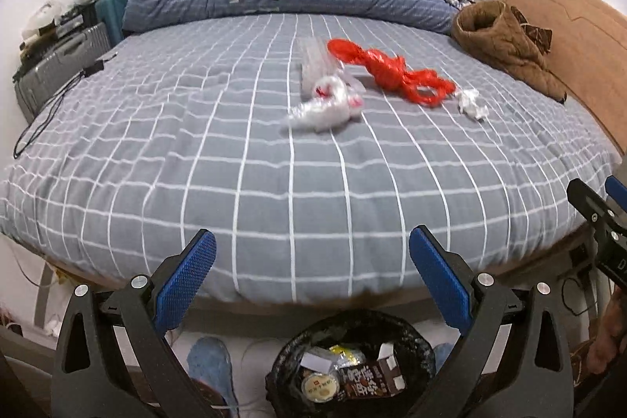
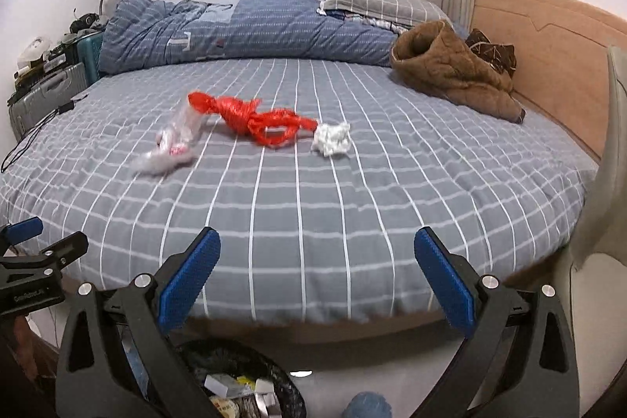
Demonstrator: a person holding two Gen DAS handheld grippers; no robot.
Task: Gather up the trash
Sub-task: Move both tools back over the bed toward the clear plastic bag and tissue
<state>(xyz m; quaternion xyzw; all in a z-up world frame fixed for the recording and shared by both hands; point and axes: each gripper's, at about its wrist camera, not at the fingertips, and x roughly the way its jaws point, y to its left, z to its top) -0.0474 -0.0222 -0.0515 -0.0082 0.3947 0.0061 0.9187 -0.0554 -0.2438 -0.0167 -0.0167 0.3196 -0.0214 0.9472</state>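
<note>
Both our claws hang spread and empty at the foot of the bed (image 1: 313, 183), the left claw (image 1: 311, 285) directly over the trash bin (image 1: 415, 347) on the floor, the right claw (image 2: 317, 281) just beside it. The trash lies ahead of both, well apart from the pads, in a loose row across the middle of the bed: a clear plastic wrapper (image 1: 321, 104) on the left, a knotted red bag (image 1: 392, 71) in the middle, a crumpled tissue (image 1: 472, 102) on the right. The red bag's long axis runs across our view, slanting toward the tissue, which sits near its right end. We judge the left claw nearer the wrapper and the right claw nearer the tissue (image 2: 331, 139). Open quilt lies between claws and trash; a brown jacket (image 2: 454, 77) sits clear by the headboard.
</note>
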